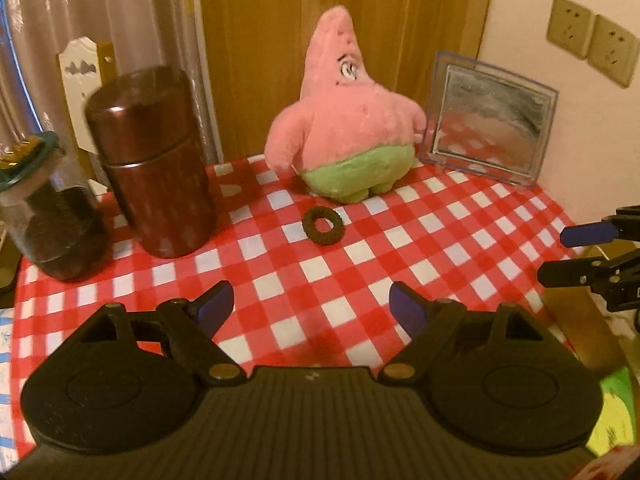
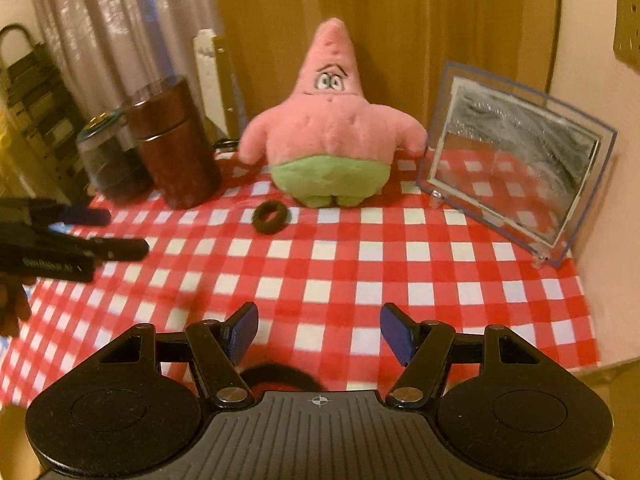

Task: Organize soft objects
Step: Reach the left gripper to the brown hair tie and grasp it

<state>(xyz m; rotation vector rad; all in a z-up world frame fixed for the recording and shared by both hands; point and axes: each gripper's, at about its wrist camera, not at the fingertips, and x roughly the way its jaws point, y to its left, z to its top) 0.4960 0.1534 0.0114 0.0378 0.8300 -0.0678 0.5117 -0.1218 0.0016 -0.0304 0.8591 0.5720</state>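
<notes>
A pink starfish plush [image 1: 344,120] [image 2: 332,136] with green shorts stands upright at the back of the red-and-white checked tablecloth [image 1: 440,264] [image 2: 420,280]. A dark fuzzy hair-tie ring [image 1: 322,225] [image 2: 270,217] lies flat just in front of it. My left gripper [image 1: 312,300] [image 2: 124,233] hovers open over the near cloth, nothing between its blue pads. My right gripper [image 2: 319,320] [image 1: 560,254] is open too, to the right, and empty. A dark fuzzy arc [image 2: 280,378] shows under the right gripper, mostly hidden by its body.
A brown cylindrical canister [image 1: 156,160] [image 2: 176,144] and a glass jar [image 1: 48,216] [image 2: 108,160] of dark contents stand at the back left. A clear-framed mirror [image 1: 492,120] [image 2: 516,160] leans at the back right. Curtain and wooden panel rise behind; wall sockets [image 1: 592,40] sit to the right.
</notes>
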